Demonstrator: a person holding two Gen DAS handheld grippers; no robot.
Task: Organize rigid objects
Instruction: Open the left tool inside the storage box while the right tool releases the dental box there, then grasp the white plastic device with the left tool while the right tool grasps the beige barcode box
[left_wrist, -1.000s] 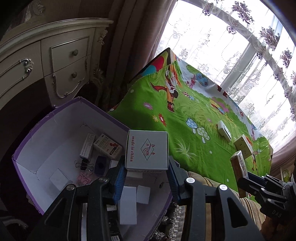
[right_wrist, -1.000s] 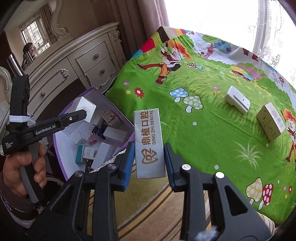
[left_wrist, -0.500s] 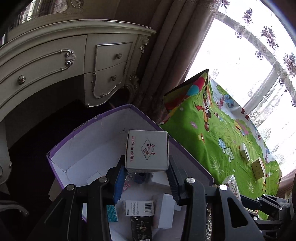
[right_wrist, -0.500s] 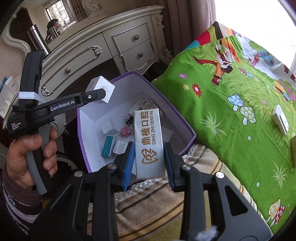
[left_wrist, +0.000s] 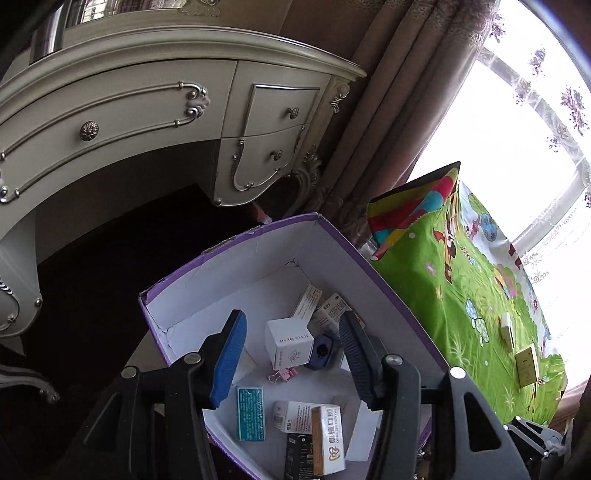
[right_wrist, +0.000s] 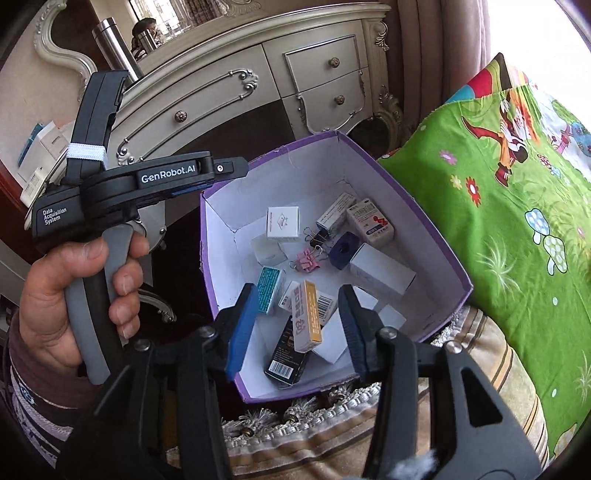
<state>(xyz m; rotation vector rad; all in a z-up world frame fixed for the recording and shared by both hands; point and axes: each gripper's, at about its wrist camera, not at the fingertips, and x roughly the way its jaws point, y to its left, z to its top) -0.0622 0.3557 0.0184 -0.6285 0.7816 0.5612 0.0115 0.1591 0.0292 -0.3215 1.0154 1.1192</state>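
An open purple box with white walls holds several small cartons and binder clips. My left gripper hangs over it, its jaws opening and nothing between the pads. Just below it the white cube box lies loose on the box floor. My right gripper hovers over the near end of the purple box, jaws also opening. The white and orange dental box rests on other cartons beneath it, clear of both pads. In the right wrist view a hand holds the left gripper at the box's left rim.
A cream dresser with drawers stands behind the box, a steel flask on top. To the right lies a green cartoon cloth with two small boxes. A striped, fringed cover lies under the box's near edge.
Both grippers swung left from over the green cloth to above the purple box. Their jaws then spread, and the white cube box and the dental box dropped inside.
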